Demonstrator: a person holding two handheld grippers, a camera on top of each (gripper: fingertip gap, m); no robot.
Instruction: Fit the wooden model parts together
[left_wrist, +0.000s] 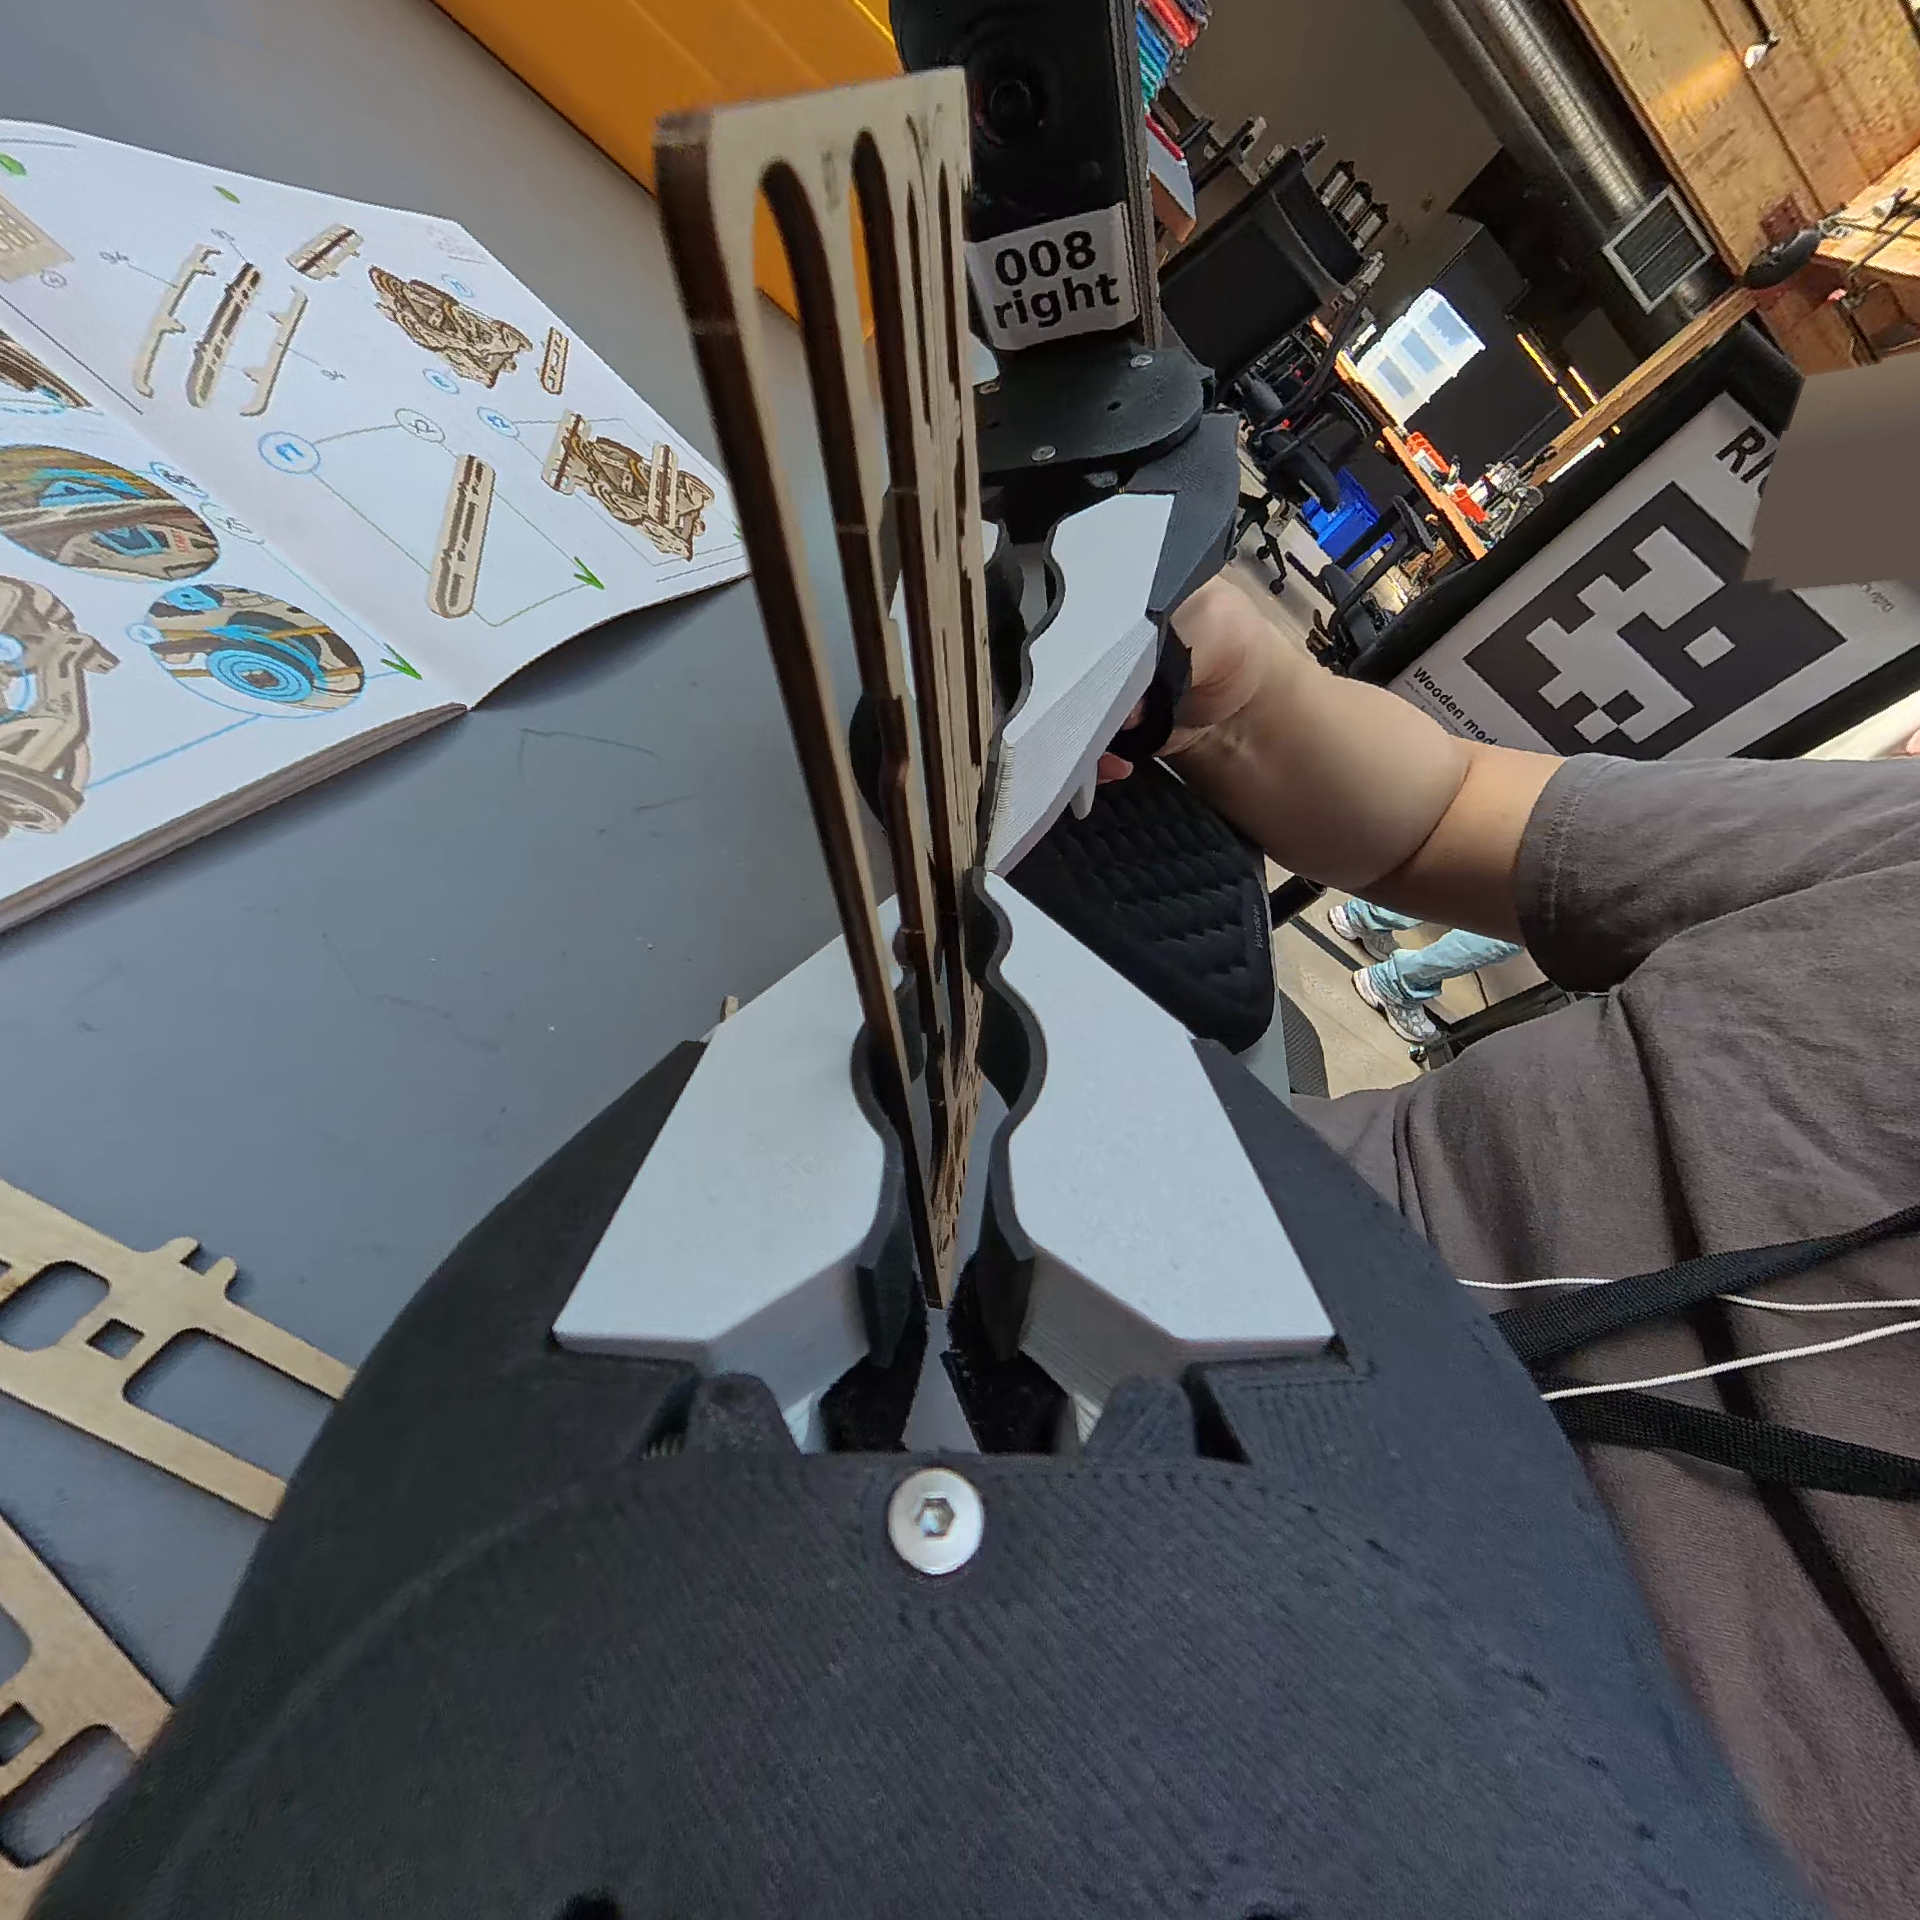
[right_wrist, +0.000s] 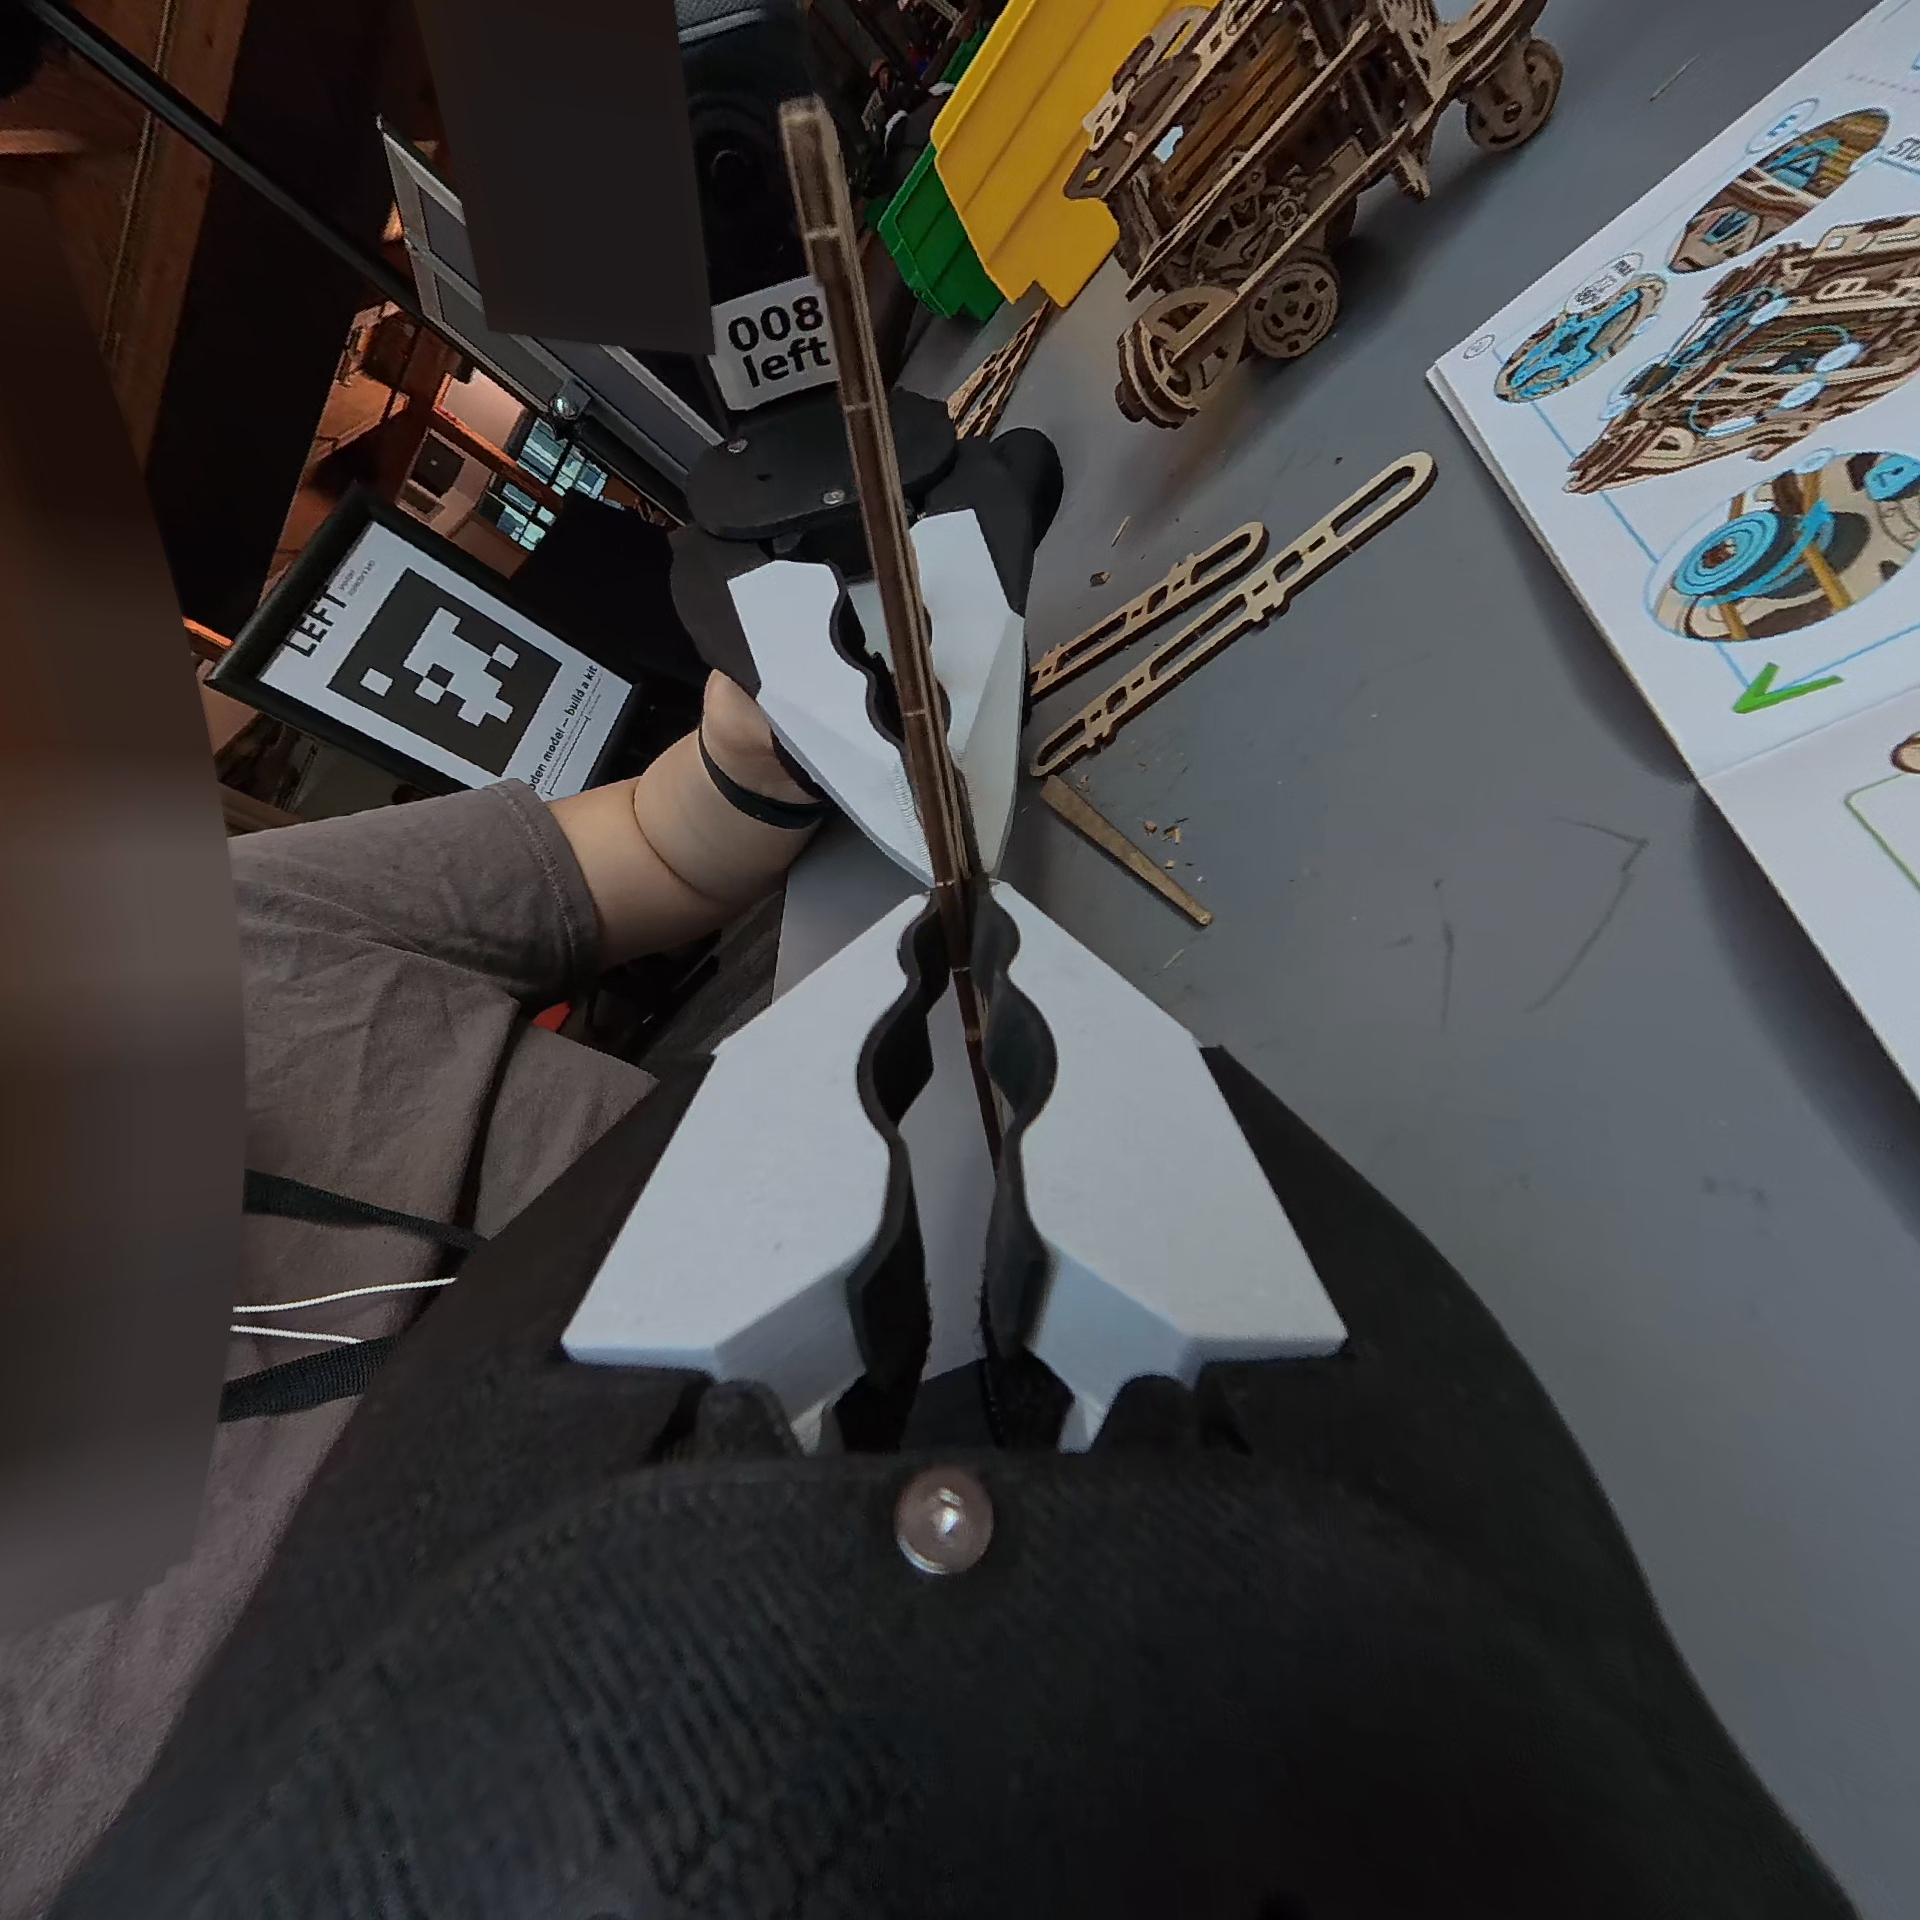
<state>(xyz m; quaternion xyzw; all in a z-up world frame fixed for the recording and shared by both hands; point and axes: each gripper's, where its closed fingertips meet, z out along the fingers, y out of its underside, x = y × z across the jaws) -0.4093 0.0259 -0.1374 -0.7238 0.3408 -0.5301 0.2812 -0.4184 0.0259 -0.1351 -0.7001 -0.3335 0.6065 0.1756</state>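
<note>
A thin laser-cut wooden panel (left_wrist: 831, 120) with long slots is held edge-up above the grey table (left_wrist: 468, 987). My left gripper (left_wrist: 940, 914) is shut on its near end, white fingers pressed on both faces. My right gripper (left_wrist: 992, 821) faces it from the far side and is shut on the same panel; one of its fingers is hidden behind the wood. In the right wrist view the panel (right_wrist: 881, 520) shows edge-on, clamped by my right gripper (right_wrist: 961, 899), with the left gripper (right_wrist: 951, 852) tip to tip just beyond it.
An open instruction booklet (left_wrist: 312, 468) lies on the table, also in the right wrist view (right_wrist: 1714, 416). A punched-out wooden frame sheet (left_wrist: 125, 1351) lies at lower left. An assembled wooden vehicle (right_wrist: 1278, 187), two slotted strips (right_wrist: 1226, 613), a thin stick (right_wrist: 1122, 847) and yellow and green bins (right_wrist: 1018, 177) are nearby. Left and right tips are no more than a few centimetres apart.
</note>
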